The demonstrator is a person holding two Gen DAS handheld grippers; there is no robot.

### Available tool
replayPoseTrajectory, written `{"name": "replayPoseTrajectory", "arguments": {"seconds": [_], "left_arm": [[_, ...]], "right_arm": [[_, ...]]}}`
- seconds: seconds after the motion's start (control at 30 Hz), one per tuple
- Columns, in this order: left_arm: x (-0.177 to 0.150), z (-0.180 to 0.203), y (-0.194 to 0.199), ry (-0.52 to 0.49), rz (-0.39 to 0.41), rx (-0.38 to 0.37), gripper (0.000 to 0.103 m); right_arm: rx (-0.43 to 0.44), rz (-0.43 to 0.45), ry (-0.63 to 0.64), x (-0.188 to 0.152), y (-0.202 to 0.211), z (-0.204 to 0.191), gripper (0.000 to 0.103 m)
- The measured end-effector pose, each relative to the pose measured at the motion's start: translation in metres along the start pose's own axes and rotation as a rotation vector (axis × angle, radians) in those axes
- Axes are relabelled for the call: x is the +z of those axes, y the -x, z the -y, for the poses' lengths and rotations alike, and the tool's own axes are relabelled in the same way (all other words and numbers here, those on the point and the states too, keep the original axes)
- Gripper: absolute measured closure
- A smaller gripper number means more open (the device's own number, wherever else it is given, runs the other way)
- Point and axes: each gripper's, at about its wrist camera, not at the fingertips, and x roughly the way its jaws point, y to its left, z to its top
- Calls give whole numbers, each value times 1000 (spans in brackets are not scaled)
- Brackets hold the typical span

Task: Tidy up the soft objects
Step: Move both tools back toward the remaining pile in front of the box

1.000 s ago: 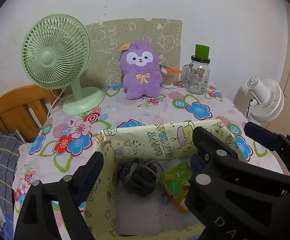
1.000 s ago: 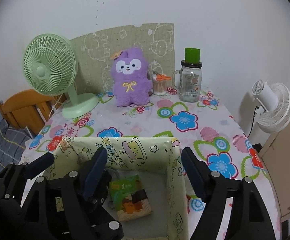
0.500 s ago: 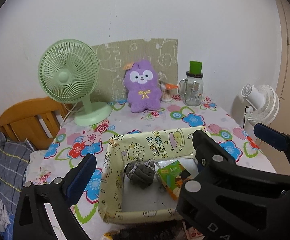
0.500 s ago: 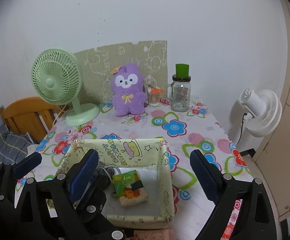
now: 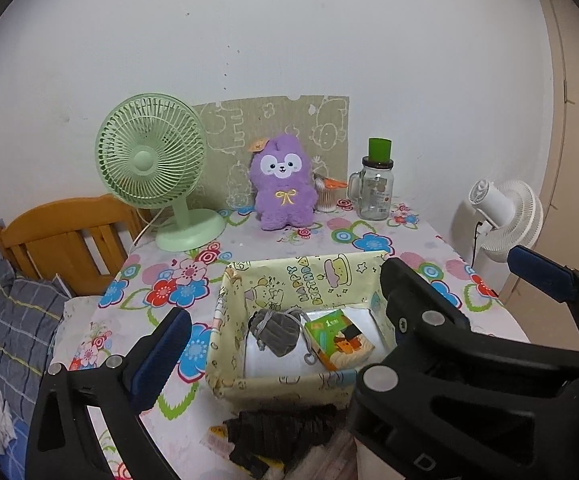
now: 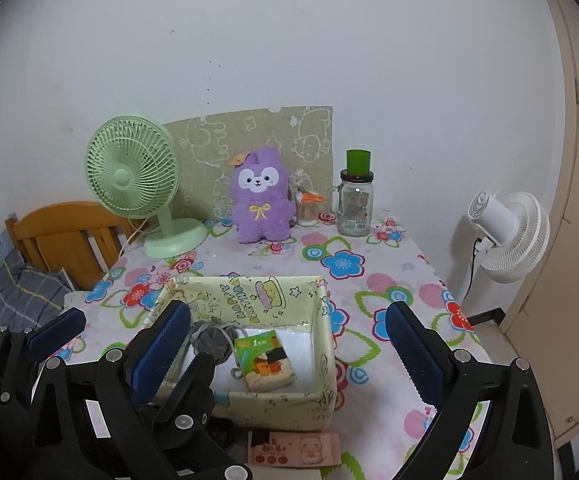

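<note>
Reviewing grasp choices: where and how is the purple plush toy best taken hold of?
Probably around the purple plush toy at its soft body, coming from the front with jaws either side. It sits upright against the board, so its back is blocked; the cotton swab cup crowds one flank.

At the table's [image 5: 417, 236] near edge, a dark knitted item [image 5: 285, 428] is cut off by the right gripper's [image 6: 289, 350] arm and the frame's lower edge in the left wrist view; what it is cannot be told. The grey pouch [image 6: 211, 338] in the box [image 6: 321, 364] sits half-hidden behind a gripper finger [image 6: 161, 354]. The jar's [image 6: 354, 208] label is too small to read.
</note>
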Motion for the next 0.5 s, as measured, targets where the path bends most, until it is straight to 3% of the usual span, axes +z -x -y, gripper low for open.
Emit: {"name": "replayPoseTrajectory", "arguments": {"seconds": [0.5], "left_arm": [[-22,1,37,14,31,15,0]], "right_arm": [[20,28,16,-17,37,-4,3]]}}
